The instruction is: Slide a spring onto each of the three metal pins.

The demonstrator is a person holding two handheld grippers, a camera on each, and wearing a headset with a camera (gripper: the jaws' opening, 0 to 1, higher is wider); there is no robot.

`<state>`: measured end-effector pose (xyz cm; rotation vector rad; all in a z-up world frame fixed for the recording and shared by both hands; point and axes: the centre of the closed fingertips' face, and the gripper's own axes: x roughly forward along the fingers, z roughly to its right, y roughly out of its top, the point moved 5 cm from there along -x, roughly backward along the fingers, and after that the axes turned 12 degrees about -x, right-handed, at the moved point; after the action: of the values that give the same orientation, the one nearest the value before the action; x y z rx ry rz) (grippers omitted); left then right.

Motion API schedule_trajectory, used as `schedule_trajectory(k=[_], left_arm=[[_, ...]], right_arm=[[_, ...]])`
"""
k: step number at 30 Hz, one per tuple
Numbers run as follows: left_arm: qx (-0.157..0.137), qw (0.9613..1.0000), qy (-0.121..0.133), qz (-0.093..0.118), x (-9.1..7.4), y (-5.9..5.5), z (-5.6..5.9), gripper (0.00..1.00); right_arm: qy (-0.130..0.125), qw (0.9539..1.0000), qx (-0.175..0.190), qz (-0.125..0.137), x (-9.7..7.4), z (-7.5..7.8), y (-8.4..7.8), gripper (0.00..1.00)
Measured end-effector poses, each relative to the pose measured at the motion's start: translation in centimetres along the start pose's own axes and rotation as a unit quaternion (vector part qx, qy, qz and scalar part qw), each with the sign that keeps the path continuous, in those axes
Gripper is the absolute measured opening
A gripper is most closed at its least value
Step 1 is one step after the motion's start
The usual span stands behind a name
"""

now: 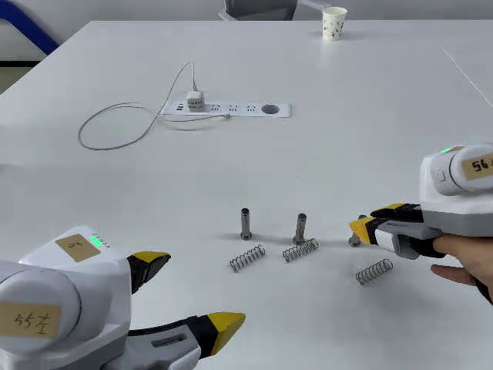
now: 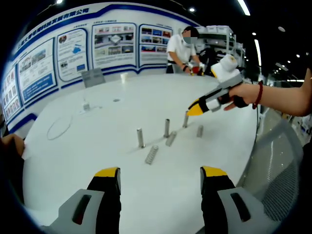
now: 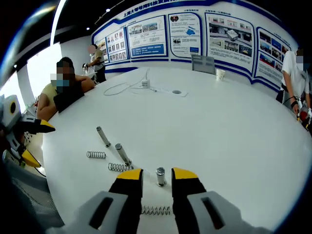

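Note:
Three metal pins stand in a row on the white table: the left pin (image 1: pixel 245 223), the middle pin (image 1: pixel 300 228) and the right pin (image 1: pixel 355 240). A loose spring lies in front of each: (image 1: pixel 247 257), (image 1: pixel 300 250), (image 1: pixel 374 271). My right gripper (image 1: pixel 363 229) reaches in from the right. In the right gripper view its jaws stand a little apart on either side of the right pin (image 3: pixel 160 176), not touching it, with a spring (image 3: pixel 156 210) lying below. My left gripper (image 1: pixel 187 297) hangs wide open at the near left, short of the pins (image 2: pixel 140 138), and holds nothing.
A white power strip (image 1: pixel 227 109) with a plugged charger and a looping cable (image 1: pixel 115 127) lies farther back. A paper cup (image 1: pixel 333 23) stands at the far edge. A person (image 3: pixel 63 90) sits at the table's side; another (image 2: pixel 183 48) stands beyond it.

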<state>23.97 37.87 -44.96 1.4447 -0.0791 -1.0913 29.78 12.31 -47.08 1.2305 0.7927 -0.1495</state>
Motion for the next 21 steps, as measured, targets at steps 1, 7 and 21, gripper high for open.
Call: schedule_trajectory(k=[1,7,21], left_arm=[[-0.002,1.0,0.0,0.0,0.1,0.1,-0.1,0.67],[0.002,1.0,0.004,-0.007,1.3,0.3,-0.8,0.63],[0.023,0.9992,-0.008,-0.03,4.6,0.0,-1.9,0.53]], right_arm=[[0.001,1.0,0.0,0.003,-0.1,0.0,0.1,0.25],[0.017,0.9997,-0.009,0.011,-1.0,-0.5,0.0,0.29],[0.04,0.9987,-0.015,0.026,-2.7,-0.8,-0.8,0.44]])
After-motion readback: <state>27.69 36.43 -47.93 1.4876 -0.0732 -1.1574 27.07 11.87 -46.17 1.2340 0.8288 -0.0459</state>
